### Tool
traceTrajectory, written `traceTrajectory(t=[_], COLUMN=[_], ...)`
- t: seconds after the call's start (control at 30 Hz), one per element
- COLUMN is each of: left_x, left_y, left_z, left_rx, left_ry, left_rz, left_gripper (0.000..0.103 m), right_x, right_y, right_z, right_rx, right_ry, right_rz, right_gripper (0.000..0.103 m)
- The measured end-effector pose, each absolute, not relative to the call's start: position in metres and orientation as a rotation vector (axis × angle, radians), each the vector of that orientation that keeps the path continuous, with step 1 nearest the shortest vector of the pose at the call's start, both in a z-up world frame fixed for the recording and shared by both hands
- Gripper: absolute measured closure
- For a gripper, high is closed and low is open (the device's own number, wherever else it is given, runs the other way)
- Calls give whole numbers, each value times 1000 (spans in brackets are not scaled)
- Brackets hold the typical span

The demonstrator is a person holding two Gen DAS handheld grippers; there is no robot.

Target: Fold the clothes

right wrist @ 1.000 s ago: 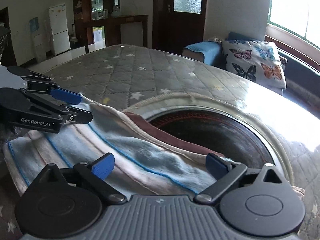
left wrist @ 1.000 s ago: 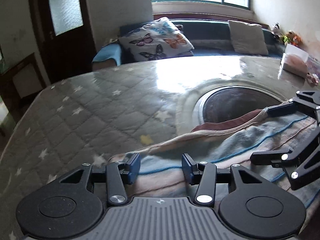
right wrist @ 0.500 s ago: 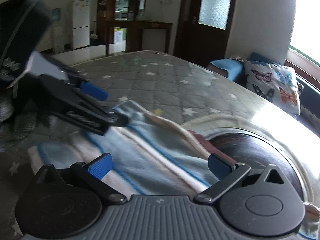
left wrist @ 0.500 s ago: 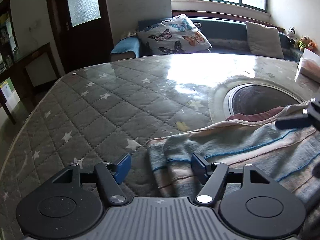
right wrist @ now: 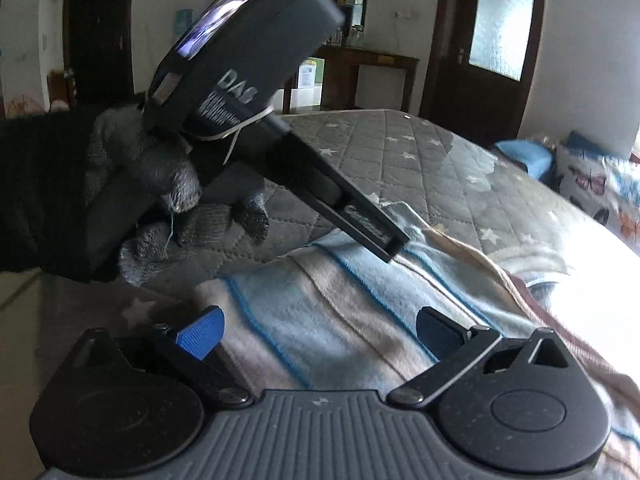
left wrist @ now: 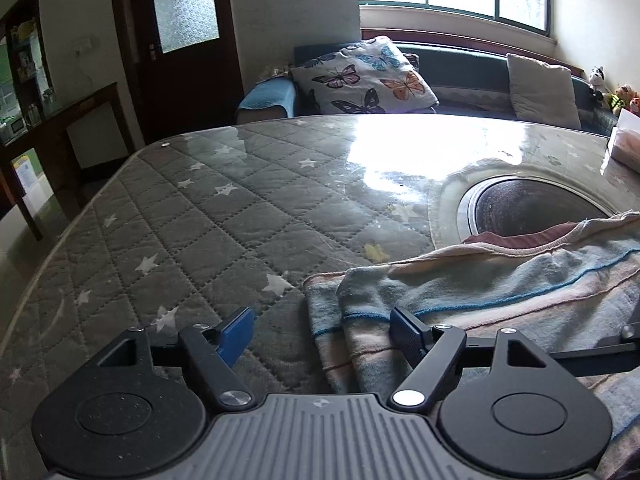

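Item: striped fleece garment [left wrist: 500, 292], pale blue and cream with thin blue lines and a maroon lining at its far hem. It lies on the quilted star-print table cover [left wrist: 208, 232], towards the near edge and just beside the round dark inset [left wrist: 532, 208] in the surface, which its far hem partly overlaps. Its left edge is doubled over into a soft roll, so at least one layer sits on another there; whether this is a fold in progress or a finished one awaiting another pass, the views do not settle

Item: left gripper [left wrist: 320, 330], low over the garment's left edge, jaws spread wide and holding nothing. One blue pad [left wrist: 238, 330] stands over bare cover, the other over the cloth, so the rolled edge falls between them. A placement that suits either taking that edge or having let it go

Item: right gripper [right wrist: 318, 330], over the garment's nearer stretch, likewise spread wide and empty, cloth showing flat between the fingers

Item: gloved hand [right wrist: 160, 184], grey knit, gripping the left tool's handle, seen from the right wrist view; tool tilted down so its fingers meet the cloth at a shallow angle
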State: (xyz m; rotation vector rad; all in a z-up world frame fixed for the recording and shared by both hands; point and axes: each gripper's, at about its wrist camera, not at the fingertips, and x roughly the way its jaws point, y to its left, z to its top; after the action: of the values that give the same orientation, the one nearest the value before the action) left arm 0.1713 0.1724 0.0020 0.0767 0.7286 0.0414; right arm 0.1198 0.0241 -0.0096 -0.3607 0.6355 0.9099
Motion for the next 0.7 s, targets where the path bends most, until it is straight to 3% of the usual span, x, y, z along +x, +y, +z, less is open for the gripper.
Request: traceTrajectory(t=[0.13, 0.7], left_x=[157, 119], left_y=[163, 143], left_z=[7, -3], left_rx=[76, 76], left_ry=[697, 696], left_rz=[35, 88], left_gripper=[18, 18], right_x=[118, 106], right_y=[6, -139], right_z=[-4, -14], right_rx=[-315, -116], right_ry=[664, 807], right_rz=[897, 597], right_gripper=[0, 0])
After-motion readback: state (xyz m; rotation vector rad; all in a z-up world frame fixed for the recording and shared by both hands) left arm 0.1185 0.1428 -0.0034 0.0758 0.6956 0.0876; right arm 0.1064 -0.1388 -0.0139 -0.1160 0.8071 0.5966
